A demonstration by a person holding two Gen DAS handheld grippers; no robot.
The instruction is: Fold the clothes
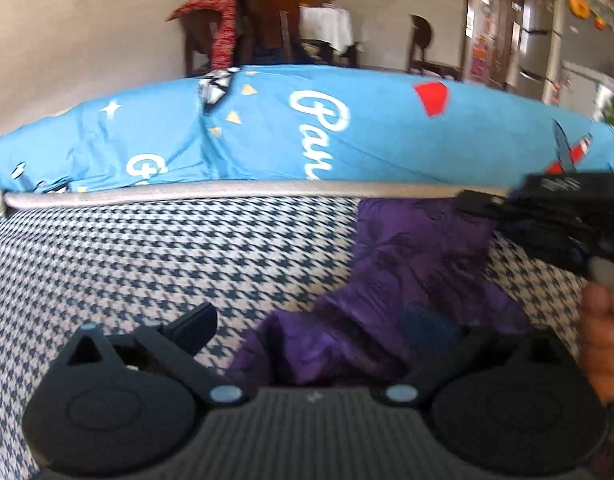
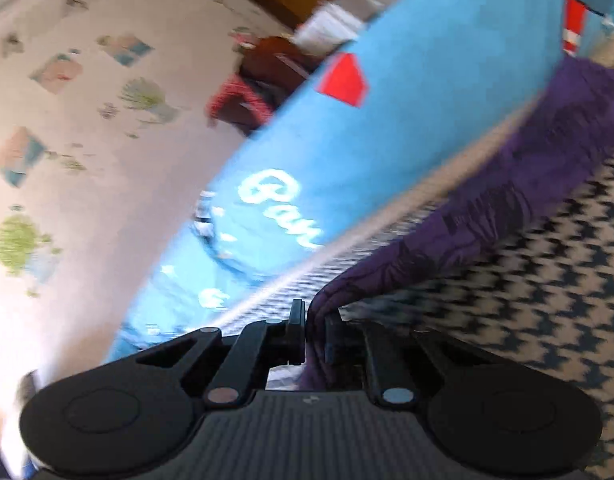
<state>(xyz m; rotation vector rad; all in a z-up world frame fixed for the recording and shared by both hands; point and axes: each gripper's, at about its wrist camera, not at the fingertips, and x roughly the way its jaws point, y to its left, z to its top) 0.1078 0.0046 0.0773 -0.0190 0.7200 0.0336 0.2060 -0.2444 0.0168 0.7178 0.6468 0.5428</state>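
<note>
surroundings: blue printed bedding (image 1: 347, 128) bulges behind a grey rail (image 1: 227, 192), chairs (image 1: 267, 28) farther back | right gripper (image 2: 313, 332) tilted, clamped on a purple garment (image 2: 507, 184) edge | left gripper (image 1: 331, 332) jaws spread, garment draped between them on the houndstooth cover (image 1: 127, 256) | hand (image 1: 605, 344) at right edge

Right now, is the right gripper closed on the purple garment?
Yes, the right gripper pinches an edge of the purple garment.

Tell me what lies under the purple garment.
The purple garment lies on the houndstooth cover, which shows all around it. What sits directly beneath its folds is covered. The right gripper pinches one edge.
</note>
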